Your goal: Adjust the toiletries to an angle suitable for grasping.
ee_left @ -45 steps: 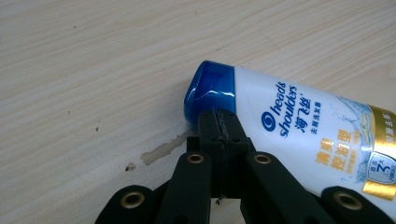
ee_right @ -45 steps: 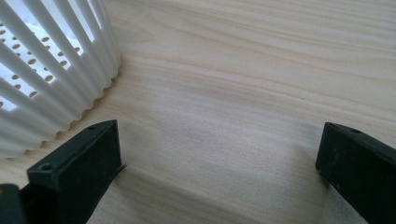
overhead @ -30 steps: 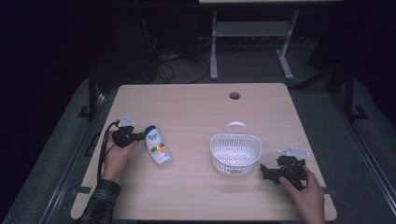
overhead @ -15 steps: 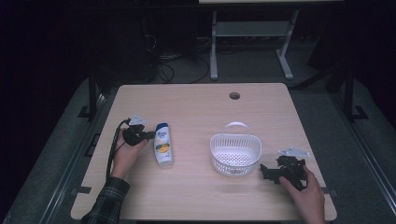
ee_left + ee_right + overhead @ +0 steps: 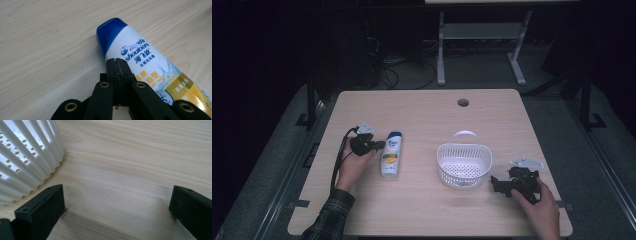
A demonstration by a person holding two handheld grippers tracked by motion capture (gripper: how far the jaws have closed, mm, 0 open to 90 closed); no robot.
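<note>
A white shampoo bottle [image 5: 391, 154] with a blue cap lies flat on the wooden table [image 5: 422, 120], left of the middle, its cap toward the far side. My left gripper [image 5: 381, 145] is shut with nothing between its jaws, and its tip rests against the bottle's left side. In the left gripper view the closed tip [image 5: 117, 62] meets the bottle [image 5: 150, 65] just below the cap. My right gripper [image 5: 495, 184] sits low at the table's right front, pointing left. Its jaws stand open around bare wood [image 5: 117, 207].
A white slatted basket [image 5: 463, 165] with a handle stands just left of the right gripper, its wall [image 5: 27, 157] close to that gripper's left jaw. A round cable hole [image 5: 463, 102] lies near the table's far edge. Beyond the table are dark floor, cables and a metal stand.
My left hand has moved right with its shut gripper against the bottle. The bottle's cap end has swung to the right. The right hand has stayed still.
</note>
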